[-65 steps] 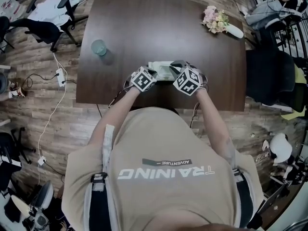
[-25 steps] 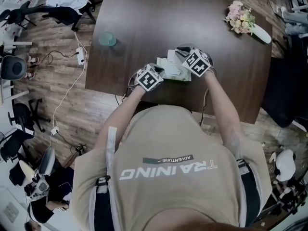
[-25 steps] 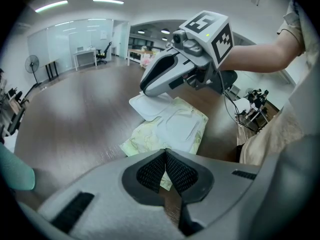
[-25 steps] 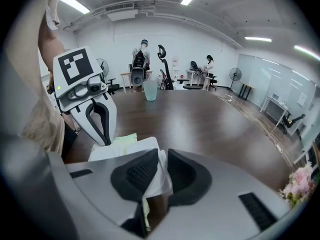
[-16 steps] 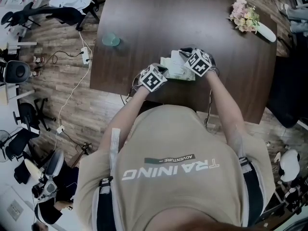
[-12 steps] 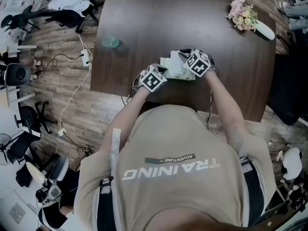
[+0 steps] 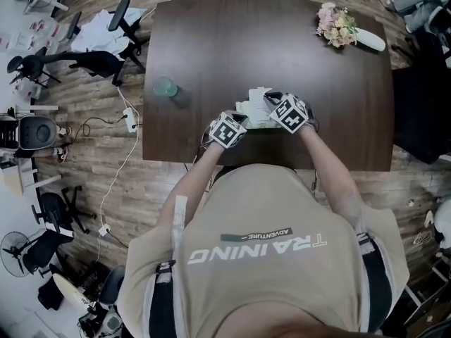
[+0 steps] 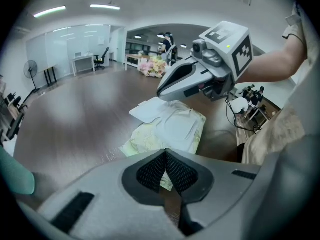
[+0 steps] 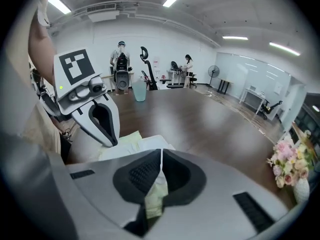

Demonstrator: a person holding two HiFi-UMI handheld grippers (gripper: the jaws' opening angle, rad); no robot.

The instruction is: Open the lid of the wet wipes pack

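The pale green wet wipes pack (image 7: 254, 111) lies near the table's front edge. Its white lid flap (image 8: 149, 109) is folded back, away from the pack's top. My left gripper (image 8: 165, 153) is shut on the pack's near left edge, and pale green film shows between its pads. My right gripper (image 9: 160, 151) is at the pack's right end. Its jaws are closing, with a strip of the pale green film (image 9: 156, 194) pinched between them. In the head view the left gripper (image 7: 238, 120) and the right gripper (image 7: 275, 104) flank the pack.
A teal cup (image 7: 166, 87) stands at the left of the dark wooden table (image 7: 232, 41). A bunch of flowers (image 7: 337, 27) lies at the far right corner. Office chairs (image 7: 91, 48) and cables are on the floor to the left.
The white lid flap lay flat 2.6 s ago and has stood folded back since. The right gripper has shifted slightly toward the pack's right end. The left gripper has kept its place.
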